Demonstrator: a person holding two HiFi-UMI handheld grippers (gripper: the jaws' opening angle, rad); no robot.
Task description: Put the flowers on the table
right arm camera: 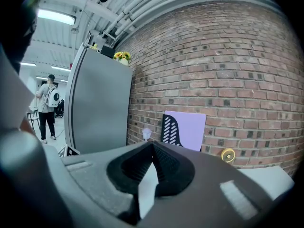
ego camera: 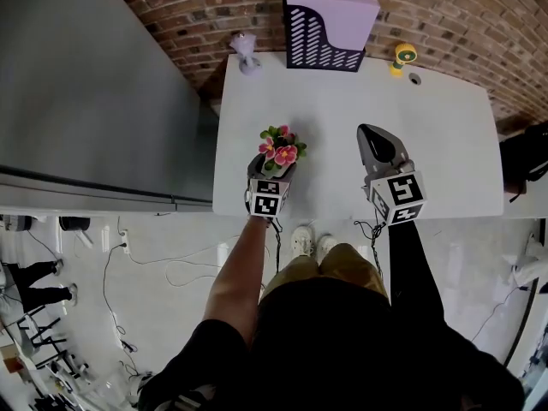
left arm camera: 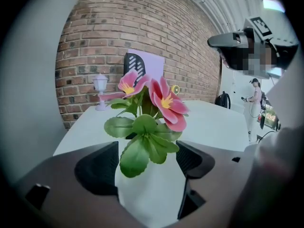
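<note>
— Between the jaws of the left gripper [ego camera: 272, 171], what do you make out?
— A white pot [left arm camera: 149, 194], with pink flowers [left arm camera: 154, 101] and broad green leaves rising out of it. The jaws are spread wide, one on each side of the pot, with the pads just beside its walls rather than squeezing it.
— And where is the pot?
— At the near edge of the white table [ego camera: 445, 144], toward its left half. The gripper hides its base, so I can't tell whether it rests on the top.
— The right gripper [ego camera: 370, 132]?
— Its jaws are pressed together to a point with nothing held. It is over the table to the right of the flowers, well apart from them.
— Farther out?
— At the far edge, against the brick wall [ego camera: 479, 24], stands a black slotted file holder [ego camera: 324, 37] with a lilac sheet in it. A small white lamp [ego camera: 247, 54] is at the far left corner, and a yellow object [ego camera: 403, 56] is to the holder's right. A tall grey cabinet [ego camera: 86, 84] stands left of the table.
</note>
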